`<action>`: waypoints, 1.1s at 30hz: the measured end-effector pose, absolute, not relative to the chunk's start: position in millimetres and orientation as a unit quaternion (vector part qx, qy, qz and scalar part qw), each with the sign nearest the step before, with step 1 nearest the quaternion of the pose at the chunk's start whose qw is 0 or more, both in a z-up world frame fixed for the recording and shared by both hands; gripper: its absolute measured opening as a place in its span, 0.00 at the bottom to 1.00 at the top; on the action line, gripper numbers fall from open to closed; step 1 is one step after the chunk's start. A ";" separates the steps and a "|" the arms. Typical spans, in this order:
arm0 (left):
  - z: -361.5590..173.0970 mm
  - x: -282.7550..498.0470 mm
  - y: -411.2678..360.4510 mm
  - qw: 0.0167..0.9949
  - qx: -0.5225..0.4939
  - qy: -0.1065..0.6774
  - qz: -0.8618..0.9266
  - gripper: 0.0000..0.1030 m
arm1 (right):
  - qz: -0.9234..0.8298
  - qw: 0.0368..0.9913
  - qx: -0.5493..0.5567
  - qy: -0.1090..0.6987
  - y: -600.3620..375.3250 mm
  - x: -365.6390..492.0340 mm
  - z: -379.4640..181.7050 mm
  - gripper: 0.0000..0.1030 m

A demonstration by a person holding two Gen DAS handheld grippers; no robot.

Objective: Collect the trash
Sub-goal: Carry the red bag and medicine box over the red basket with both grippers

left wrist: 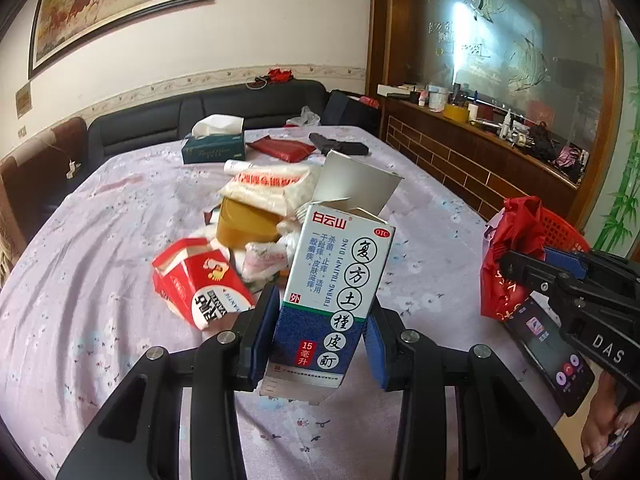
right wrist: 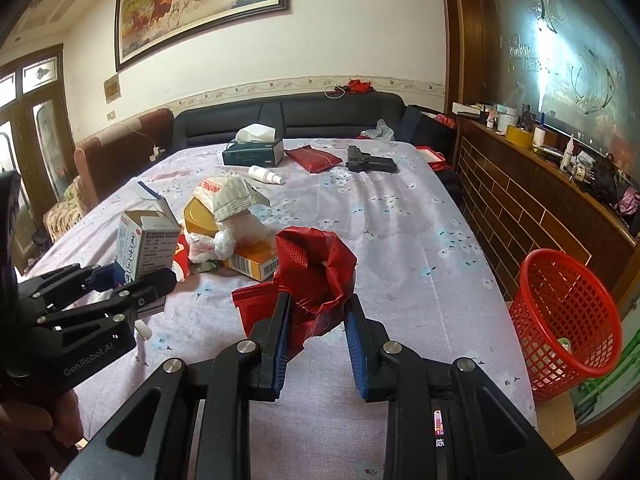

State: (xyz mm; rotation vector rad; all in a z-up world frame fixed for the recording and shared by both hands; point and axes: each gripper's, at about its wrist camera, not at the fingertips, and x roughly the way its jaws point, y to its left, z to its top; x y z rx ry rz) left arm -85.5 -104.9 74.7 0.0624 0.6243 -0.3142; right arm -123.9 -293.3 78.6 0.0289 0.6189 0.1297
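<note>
Blue pads of the left gripper (left wrist: 318, 336) squeeze a white and blue box (left wrist: 334, 280) from both sides. In the left view the box stands up above the purple table (left wrist: 80, 320), with its top flap open. Behind it lies a pile of trash: a red and white pack (left wrist: 200, 284), a yellow tin (left wrist: 246, 222) and a white bag (left wrist: 266, 186). Far back sits a green tissue box (left wrist: 214, 148).

In the right view the right gripper (right wrist: 316, 324) is clamped tight on a crumpled red bag (right wrist: 316, 276), held just above the table (right wrist: 400, 220). The box (right wrist: 146, 246) and left gripper (right wrist: 128, 284) show at the left. A red basket (right wrist: 564, 316) stands beside the table, at the right.
</note>
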 end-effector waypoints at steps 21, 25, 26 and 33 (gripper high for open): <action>86.4 -80.5 -130.4 0.932 0.041 0.304 -0.192 0.37 | 0.069 0.952 0.058 0.291 -331.1 -135.6 94.7 0.27; 92.0 -76.8 -141.2 0.927 0.041 0.307 -0.212 0.37 | 0.073 0.952 0.077 0.287 -347.7 -139.1 100.5 0.27; 94.3 -76.8 -145.8 0.926 0.045 0.305 -0.216 0.37 | 0.072 0.952 0.082 0.284 -353.1 -140.6 102.4 0.27; 110.7 -75.5 -191.4 0.914 0.065 0.298 -0.267 0.37 | 0.022 0.958 0.121 0.259 -417.8 -159.3 117.1 0.27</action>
